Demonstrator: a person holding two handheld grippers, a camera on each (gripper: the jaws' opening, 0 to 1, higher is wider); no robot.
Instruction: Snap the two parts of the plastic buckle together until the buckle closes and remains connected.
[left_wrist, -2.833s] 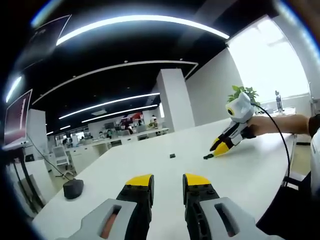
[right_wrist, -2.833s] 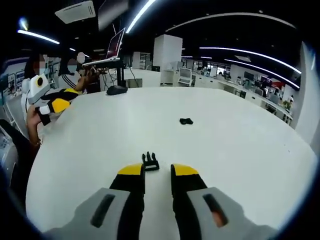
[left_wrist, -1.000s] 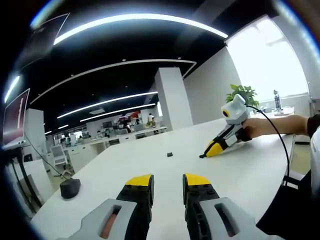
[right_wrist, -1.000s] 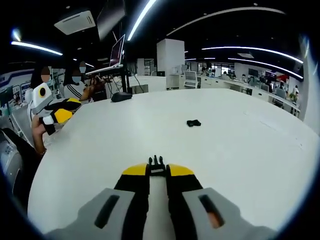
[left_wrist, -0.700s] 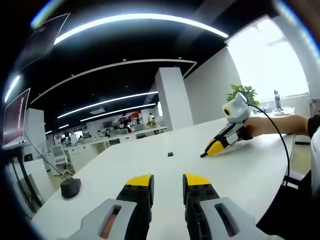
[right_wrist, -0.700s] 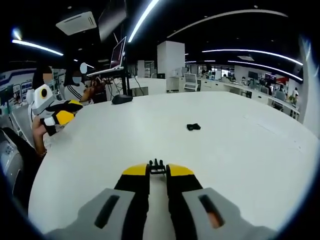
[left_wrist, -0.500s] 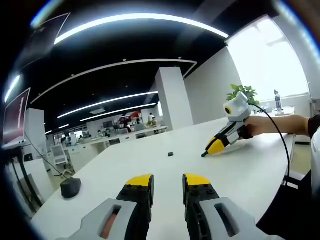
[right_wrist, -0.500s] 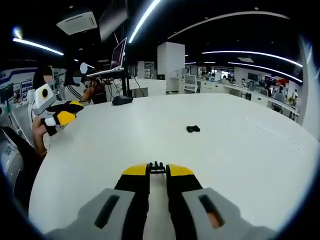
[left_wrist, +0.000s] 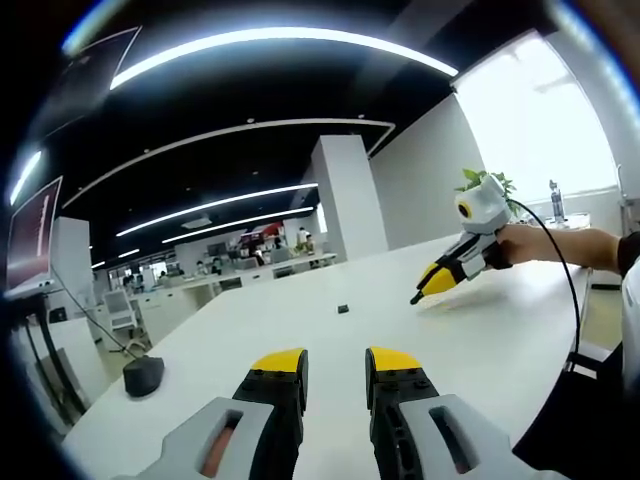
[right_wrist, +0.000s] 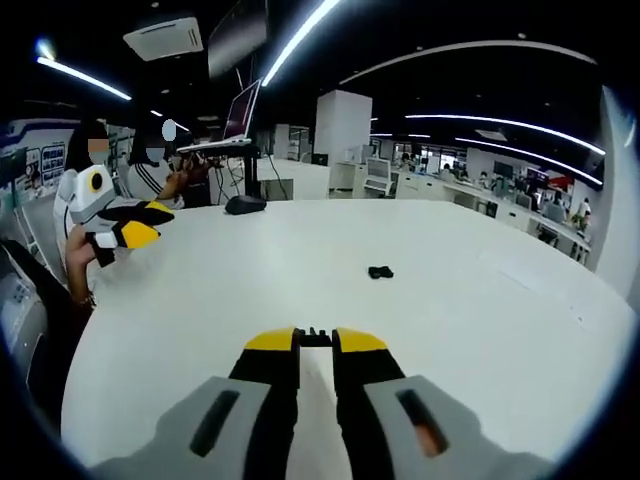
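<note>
One black buckle part (right_wrist: 314, 337) sits between the yellow tips of the right gripper (right_wrist: 316, 342). The jaws are squeezed tight on it, and just its prongs poke out in front. In the left gripper view, this gripper (left_wrist: 424, 288) is up in the air above the white table (left_wrist: 480, 340), and a hand (left_wrist: 528, 243) holds it.

The other buckle part (right_wrist: 380, 271) lies flat on the table, well away from the held one. In the left gripper view it is a tiny dark spot (left_wrist: 343, 309) far ahead.

The left gripper (left_wrist: 336, 360) holds nothing. Its jaws have a small gap between them. In the right gripper view it (right_wrist: 135, 232) hangs near the table's far edge, by a seated person.

A dark computer mouse (left_wrist: 144, 375) rests near the table's edge.
</note>
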